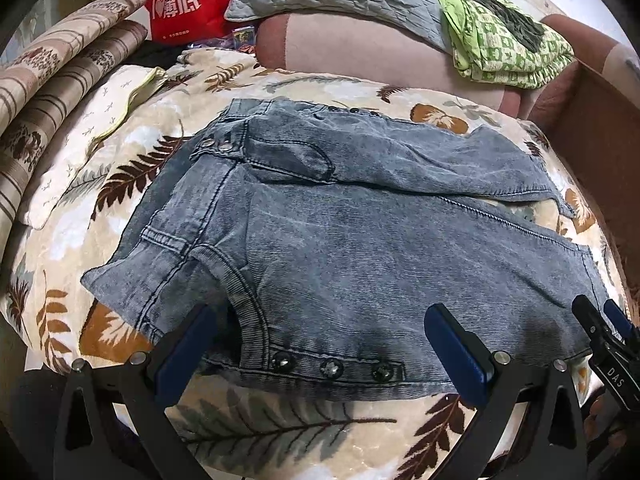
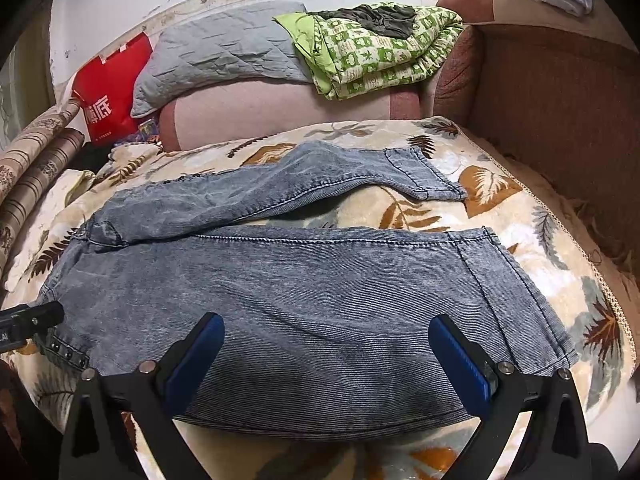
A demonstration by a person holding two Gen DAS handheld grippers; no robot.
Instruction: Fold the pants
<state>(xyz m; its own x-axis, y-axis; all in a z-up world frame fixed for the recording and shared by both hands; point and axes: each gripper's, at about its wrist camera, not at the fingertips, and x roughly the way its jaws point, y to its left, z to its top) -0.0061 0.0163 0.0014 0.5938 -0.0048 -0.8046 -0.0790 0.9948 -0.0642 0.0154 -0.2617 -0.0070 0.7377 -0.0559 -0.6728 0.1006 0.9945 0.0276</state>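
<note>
Grey-blue denim pants lie spread flat on a leaf-patterned blanket, waist to the left, legs to the right; they also show in the right wrist view. The far leg angles away from the near leg. My left gripper is open, its fingers over the near edge of the waist by the row of studs. My right gripper is open over the near leg's near edge. Its fingers show at the right in the left wrist view.
A pink sofa back runs behind, carrying a grey quilted pillow and a folded green quilt. A red bag and striped rolls stand at the left. A brown armrest is at the right.
</note>
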